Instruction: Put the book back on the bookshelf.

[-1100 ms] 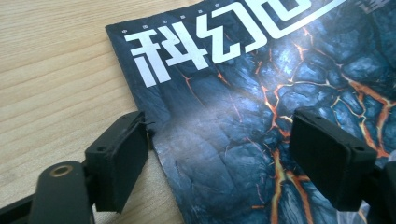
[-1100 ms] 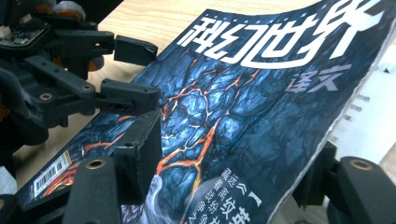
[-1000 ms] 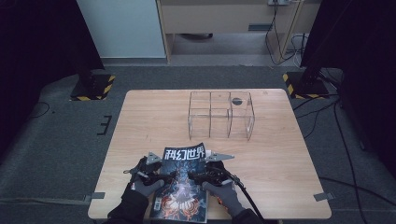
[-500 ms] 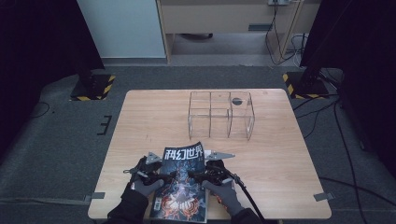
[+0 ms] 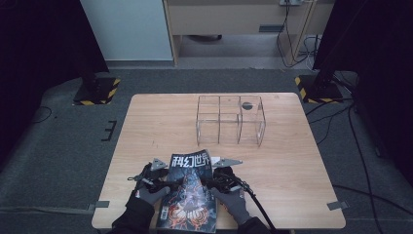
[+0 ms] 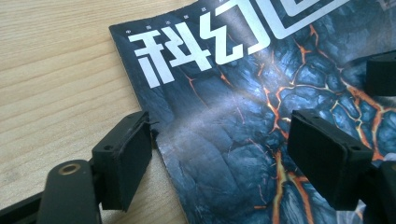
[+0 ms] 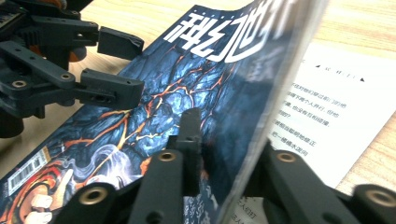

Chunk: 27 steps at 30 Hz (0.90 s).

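Wooden table (image 5: 160, 126): right gripper (image 7: 224, 154) jaws just closed, now clamping magazine (image 5: 190, 195) cover, lifted; left gripper (image 6: 219, 158) released, astride magazine edge.

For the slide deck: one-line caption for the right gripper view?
Right gripper, jaws just closing, pinches the magazine cover's lifted edge, exposing a white page.

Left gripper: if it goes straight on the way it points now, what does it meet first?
Most likely the right gripper, whose dark jaws show just ahead, above the magazine cover. The left gripper is open, straddling the magazine's edge, so it would slide over the cover first. Depth is unclear.
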Available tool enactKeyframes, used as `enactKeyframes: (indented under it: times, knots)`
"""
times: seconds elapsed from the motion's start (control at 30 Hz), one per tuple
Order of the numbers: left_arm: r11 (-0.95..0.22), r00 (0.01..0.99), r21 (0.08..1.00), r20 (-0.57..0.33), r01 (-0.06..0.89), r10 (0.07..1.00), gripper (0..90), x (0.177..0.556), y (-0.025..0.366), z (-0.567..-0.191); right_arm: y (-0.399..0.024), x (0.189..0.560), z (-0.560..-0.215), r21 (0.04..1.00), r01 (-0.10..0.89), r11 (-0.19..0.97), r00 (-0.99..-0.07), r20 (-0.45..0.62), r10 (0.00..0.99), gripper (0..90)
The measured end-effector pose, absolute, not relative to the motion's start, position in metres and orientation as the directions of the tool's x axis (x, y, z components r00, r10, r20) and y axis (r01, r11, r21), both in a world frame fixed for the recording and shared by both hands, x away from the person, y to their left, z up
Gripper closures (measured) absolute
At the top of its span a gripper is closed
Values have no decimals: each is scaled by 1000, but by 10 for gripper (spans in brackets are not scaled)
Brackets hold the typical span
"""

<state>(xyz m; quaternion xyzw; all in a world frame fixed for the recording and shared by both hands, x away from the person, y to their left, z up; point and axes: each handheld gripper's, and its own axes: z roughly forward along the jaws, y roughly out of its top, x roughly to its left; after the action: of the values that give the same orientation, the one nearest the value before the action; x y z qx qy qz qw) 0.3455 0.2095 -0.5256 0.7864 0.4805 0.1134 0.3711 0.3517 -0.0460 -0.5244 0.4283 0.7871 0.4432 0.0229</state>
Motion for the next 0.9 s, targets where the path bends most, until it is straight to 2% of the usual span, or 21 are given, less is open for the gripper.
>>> enactKeyframes:
  times: [0.23,0.6,0.9]
  knots:
    - [-216,504,725,-203,653,840,216,345,216,-518,-49,350,-518,738,641,209,-650,378,660,843]
    - [-136,493,763,-260,632,831,211,343,228,-507,-54,342,-498,793,594,138,-673,395,626,868]
    - [-101,513,784,-298,613,805,204,340,230,-502,-62,336,-475,848,517,116,-721,358,594,869]
